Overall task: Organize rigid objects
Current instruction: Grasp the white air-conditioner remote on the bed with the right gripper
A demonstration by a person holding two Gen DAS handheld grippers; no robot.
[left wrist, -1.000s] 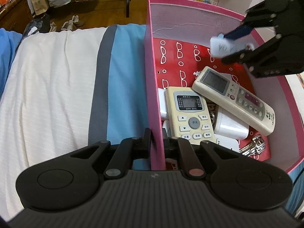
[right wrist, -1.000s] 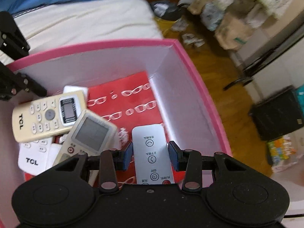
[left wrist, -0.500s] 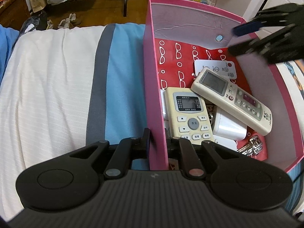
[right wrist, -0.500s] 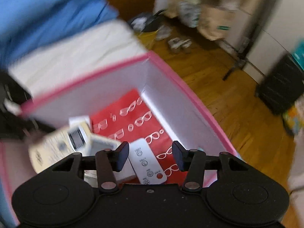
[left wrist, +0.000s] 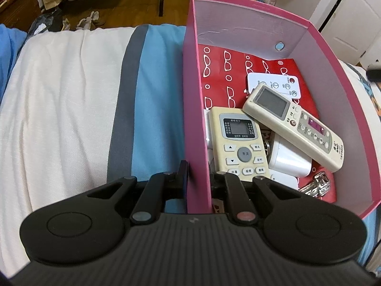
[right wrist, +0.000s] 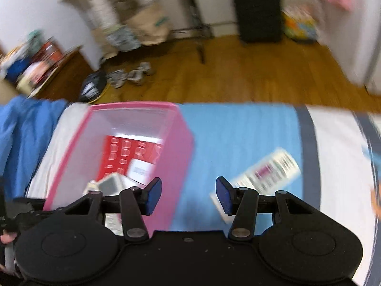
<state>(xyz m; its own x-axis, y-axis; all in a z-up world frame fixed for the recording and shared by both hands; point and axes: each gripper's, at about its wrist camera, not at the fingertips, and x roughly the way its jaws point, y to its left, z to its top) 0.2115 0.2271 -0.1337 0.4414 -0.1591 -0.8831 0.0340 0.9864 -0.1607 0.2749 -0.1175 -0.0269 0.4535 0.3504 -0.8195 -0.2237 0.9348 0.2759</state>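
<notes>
Remotes sit inside the pink box (left wrist: 197, 109), your left gripper (left wrist: 198, 178) clamping its wall. Your right gripper (right wrist: 188, 196), empty, jaws just widened, needs the flat item (right wrist: 266, 171) beside the box.

On the bed (left wrist: 71, 109), at right of the left wrist frame: a box (left wrist: 343, 109) holding three remotes (left wrist: 240, 143) stacked over an adapter (left wrist: 289, 158), keys (left wrist: 316, 186) in its near right corner. In the right wrist frame, box at lower left, another remote (right wrist: 264, 174) on the bed to its right.
</notes>
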